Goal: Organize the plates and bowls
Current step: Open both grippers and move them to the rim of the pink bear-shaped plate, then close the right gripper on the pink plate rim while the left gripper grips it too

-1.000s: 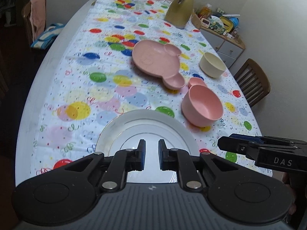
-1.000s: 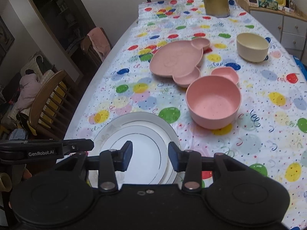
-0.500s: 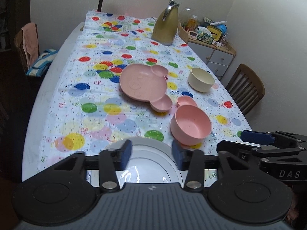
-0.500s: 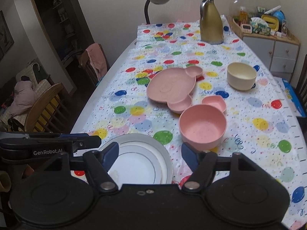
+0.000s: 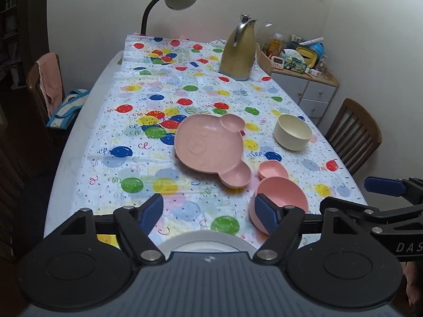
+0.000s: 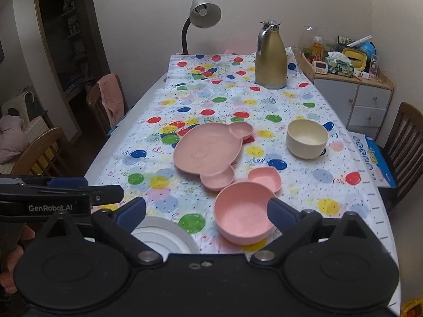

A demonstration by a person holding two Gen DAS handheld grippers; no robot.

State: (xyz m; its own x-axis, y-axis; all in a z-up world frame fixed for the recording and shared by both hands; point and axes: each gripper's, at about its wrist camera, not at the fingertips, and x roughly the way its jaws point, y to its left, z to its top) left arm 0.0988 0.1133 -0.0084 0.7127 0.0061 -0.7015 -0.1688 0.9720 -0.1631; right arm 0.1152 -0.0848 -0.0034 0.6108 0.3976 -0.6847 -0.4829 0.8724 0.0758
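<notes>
A white plate (image 5: 203,241) lies at the table's near edge, mostly hidden under my left gripper (image 5: 210,212), which is open and empty above it; the plate also shows in the right wrist view (image 6: 165,236). A pink bear-shaped divided plate (image 5: 208,149) lies mid-table. A pink bowl (image 6: 243,220) with a small pink dish (image 6: 264,178) behind it sits to the right. A cream bowl (image 6: 306,138) stands farther right. My right gripper (image 6: 206,215) is open and empty, above the near edge, over the pink bowl's left side.
A gold thermos jug (image 6: 271,56) and a desk lamp (image 6: 203,13) stand at the table's far end. Wooden chairs (image 5: 354,134) flank the table. A cluttered cabinet (image 6: 351,92) stands at the back right. The balloon-print tablecloth (image 5: 148,137) covers the table.
Both grippers have opened wide and pulled up and back from the white plate, so more of the table and room shows. The plate stays on the table.
</notes>
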